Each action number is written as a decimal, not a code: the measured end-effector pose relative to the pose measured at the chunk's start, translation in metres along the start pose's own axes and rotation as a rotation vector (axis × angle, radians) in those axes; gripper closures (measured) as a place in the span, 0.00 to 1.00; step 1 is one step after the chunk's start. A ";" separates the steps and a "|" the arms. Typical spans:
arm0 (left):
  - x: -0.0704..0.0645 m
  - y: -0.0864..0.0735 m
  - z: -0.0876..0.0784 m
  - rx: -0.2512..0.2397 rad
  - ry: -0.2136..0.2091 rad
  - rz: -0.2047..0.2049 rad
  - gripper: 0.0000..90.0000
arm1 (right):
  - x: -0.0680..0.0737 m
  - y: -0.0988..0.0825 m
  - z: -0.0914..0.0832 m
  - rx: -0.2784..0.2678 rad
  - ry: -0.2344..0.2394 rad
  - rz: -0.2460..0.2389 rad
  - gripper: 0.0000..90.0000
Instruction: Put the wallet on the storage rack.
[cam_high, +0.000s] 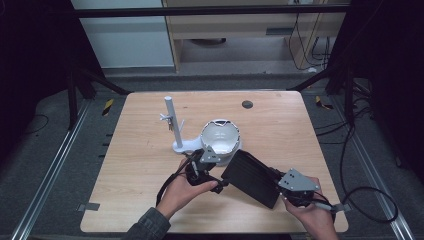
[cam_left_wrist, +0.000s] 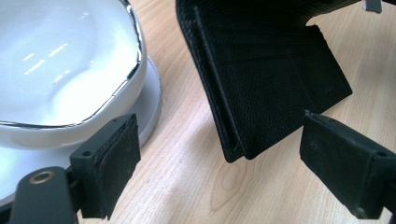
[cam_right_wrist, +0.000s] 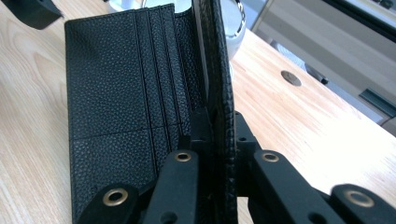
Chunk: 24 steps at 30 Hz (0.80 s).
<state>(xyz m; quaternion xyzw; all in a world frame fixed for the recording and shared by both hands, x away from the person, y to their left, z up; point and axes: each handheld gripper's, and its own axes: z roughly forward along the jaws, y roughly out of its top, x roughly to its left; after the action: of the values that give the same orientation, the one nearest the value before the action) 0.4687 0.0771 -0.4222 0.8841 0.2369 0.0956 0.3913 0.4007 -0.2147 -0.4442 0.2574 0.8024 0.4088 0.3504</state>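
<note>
A long black leather wallet (cam_high: 252, 177) lies open on the wooden table (cam_high: 140, 150), near the front middle. One flap rests flat, showing card slots (cam_right_wrist: 116, 84). The other flap (cam_right_wrist: 219, 84) stands upright on edge, and my right gripper (cam_right_wrist: 215, 135) is shut on it. My left gripper (cam_left_wrist: 219, 158) is open, its jaws wide apart around the wallet's near corner (cam_left_wrist: 233, 149) without touching it. In the high view the left gripper (cam_high: 207, 162) sits between the wallet and a white bowl-shaped dish (cam_high: 220, 137); the right gripper (cam_high: 295, 185) is at the wallet's right end.
The shiny white dish (cam_left_wrist: 60, 65) sits close to my left jaw. A white stand with an upright post (cam_high: 172, 122) rises behind it. A small dark round disc (cam_high: 247, 104) is set in the table's far side. Cables trail off the right edge.
</note>
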 end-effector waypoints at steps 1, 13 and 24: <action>0.001 0.001 -0.001 0.000 0.002 0.000 0.14 | 0.000 0.000 -0.001 -0.009 0.002 0.005 0.94; 0.000 0.013 -0.007 -0.016 -0.026 0.027 0.14 | 0.002 0.004 -0.004 -0.078 0.030 0.018 0.94; 0.003 0.015 0.000 0.001 -0.061 0.024 0.14 | 0.003 0.006 -0.005 -0.101 0.039 0.011 0.94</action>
<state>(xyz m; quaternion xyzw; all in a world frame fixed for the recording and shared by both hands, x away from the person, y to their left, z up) 0.4763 0.0697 -0.4116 0.8895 0.2141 0.0733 0.3969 0.3956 -0.2116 -0.4380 0.2359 0.7861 0.4555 0.3448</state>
